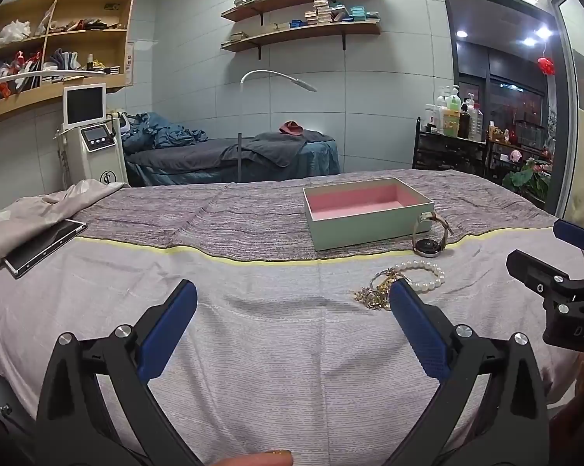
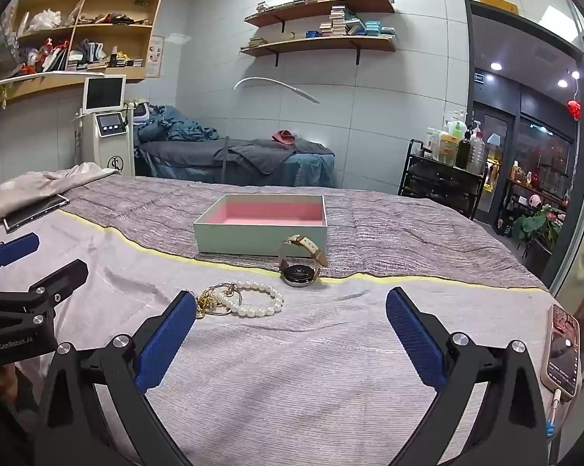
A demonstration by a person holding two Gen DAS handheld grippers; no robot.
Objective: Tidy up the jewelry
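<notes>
A pale green box with a pink lining (image 1: pixel 369 229) (image 2: pixel 261 239) stands open on the bed. In front of it lie a watch with a tan strap (image 1: pixel 428 246) (image 2: pixel 298 273), a pearl bracelet (image 1: pixel 428 275) (image 2: pixel 259 299) and a tangle of gold chain jewelry (image 1: pixel 375 295) (image 2: pixel 208 301). My left gripper (image 1: pixel 294 299) is open and empty, its right finger just in front of the gold chain. My right gripper (image 2: pixel 292 306) is open and empty, near the pearls. Each gripper shows at the edge of the other's view.
A tablet (image 1: pixel 43 246) (image 2: pixel 33 213) lies at the bed's left on a crumpled sheet. A phone on a cable (image 2: pixel 562 353) lies at the bed's right edge. Behind are a second bed, a machine with a screen (image 1: pixel 90 136), shelves and a bottle cart.
</notes>
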